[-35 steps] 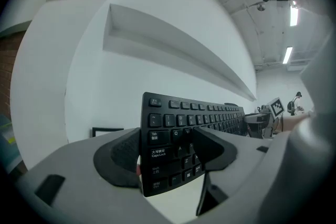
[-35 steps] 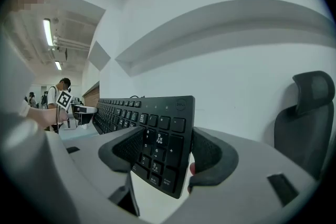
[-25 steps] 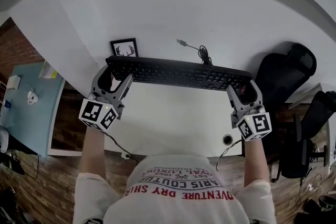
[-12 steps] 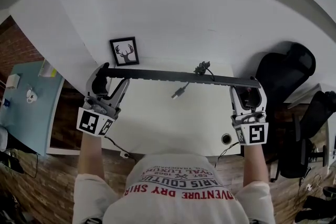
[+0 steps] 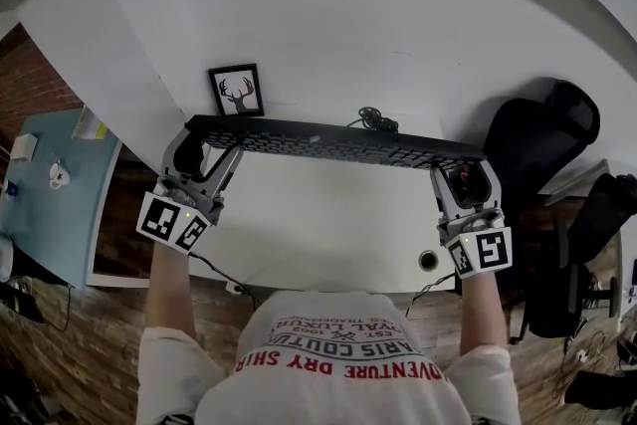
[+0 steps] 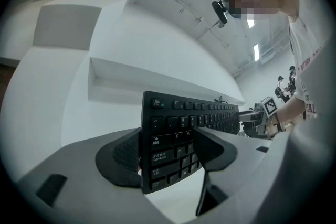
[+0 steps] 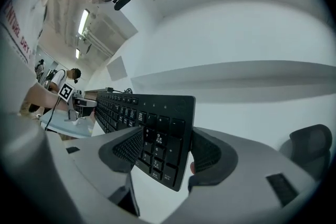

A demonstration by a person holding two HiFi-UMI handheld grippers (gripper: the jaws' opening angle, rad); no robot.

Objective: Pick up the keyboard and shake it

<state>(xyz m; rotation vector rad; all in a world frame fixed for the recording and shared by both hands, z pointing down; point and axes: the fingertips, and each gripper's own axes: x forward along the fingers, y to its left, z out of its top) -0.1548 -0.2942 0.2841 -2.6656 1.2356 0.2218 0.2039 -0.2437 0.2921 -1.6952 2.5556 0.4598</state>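
Observation:
A long black keyboard (image 5: 328, 142) hangs in the air above the white desk (image 5: 328, 224), held at both ends. My left gripper (image 5: 203, 152) is shut on its left end, its jaws clamping the Tab and Caps Lock corner of the keyboard (image 6: 173, 139). My right gripper (image 5: 464, 176) is shut on the right end, across the number pad of the keyboard (image 7: 157, 136). The keys face me, tilted. The keyboard's cable (image 5: 373, 119) bunches behind its top edge.
A small framed deer picture (image 5: 237, 92) stands at the desk's back left against the white wall. A black office chair (image 5: 542, 139) sits to the right. A cable hole (image 5: 428, 261) lies near the desk's front right. A light blue table (image 5: 45, 199) is far left.
The keyboard has swung from edge-on, with its USB plug dangling in front, back to keys facing me. Both grippers kept hold and shifted slightly with it.

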